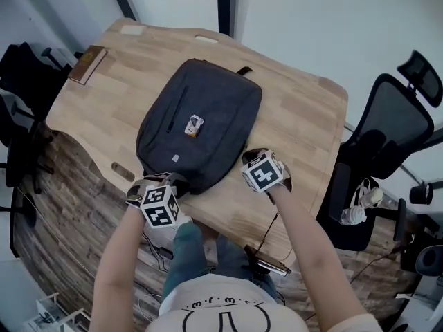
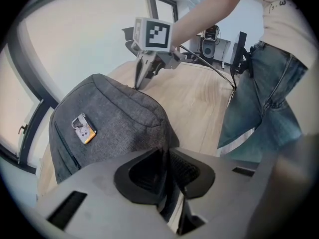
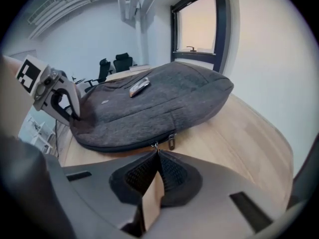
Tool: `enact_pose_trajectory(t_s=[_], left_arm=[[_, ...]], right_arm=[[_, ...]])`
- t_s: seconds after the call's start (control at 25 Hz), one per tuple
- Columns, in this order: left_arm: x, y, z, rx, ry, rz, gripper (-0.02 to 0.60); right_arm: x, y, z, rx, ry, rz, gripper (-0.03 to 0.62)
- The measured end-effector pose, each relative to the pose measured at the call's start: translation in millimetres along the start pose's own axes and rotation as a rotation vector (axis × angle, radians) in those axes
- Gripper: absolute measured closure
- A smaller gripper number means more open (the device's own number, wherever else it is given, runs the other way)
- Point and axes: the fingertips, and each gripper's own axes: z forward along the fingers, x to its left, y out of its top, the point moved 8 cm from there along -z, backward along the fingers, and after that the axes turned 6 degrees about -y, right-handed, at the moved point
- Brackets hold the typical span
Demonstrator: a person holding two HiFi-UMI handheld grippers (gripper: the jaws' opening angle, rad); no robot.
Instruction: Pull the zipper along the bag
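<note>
A dark grey backpack [image 1: 201, 116] lies flat on the wooden table [image 1: 297, 109], with a small orange-and-white tag [image 1: 194, 125] on its front. My left gripper [image 1: 166, 184] is at the bag's near left corner. In the left gripper view its jaws [image 2: 167, 156] are shut on a fold of the bag's fabric [image 2: 109, 118]. My right gripper [image 1: 252, 158] is at the near right edge. In the right gripper view its jaws [image 3: 156, 152] are shut on a zipper pull [image 3: 156, 145] on the bag's side seam. A second pull [image 3: 171, 142] hangs free beside it.
A brown notebook [image 1: 88, 63] lies at the table's far left corner. Black office chairs stand to the right [image 1: 394, 130] and left [image 1: 21, 81] of the table. A cable and a dark flat device [image 1: 266, 261] sit by the near edge, in front of the person's legs.
</note>
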Motion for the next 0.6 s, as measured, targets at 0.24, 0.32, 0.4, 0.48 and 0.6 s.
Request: enact_pose_trajectory(t_s=[0.24,0.32,0.4,0.48,0.6], left_arm=[[2,5,3,0.012,-0.013,0.006,0.517],[4,5,4,0.012,-0.021,-0.008,0.517],[5,4,4,0.008,-0.032,-0.028,0.516],[7,3,4,0.002,-0.054,-0.056,0.515],[12,3,4,-0.001,-0.106,-0.097,0.512]], right_arm=[[-14,7,9,-0.03,-0.146,0.07,0.52],[-13,6,10,-0.035,-0.149,0.101,0.522],[-14,6,8,-0.04,-0.143,0.151,0.516],[-13,5,4,-0.035,-0.149,0.169,0.493],[-9,1,-4,-0.029,-0.154,0.174,0.459]])
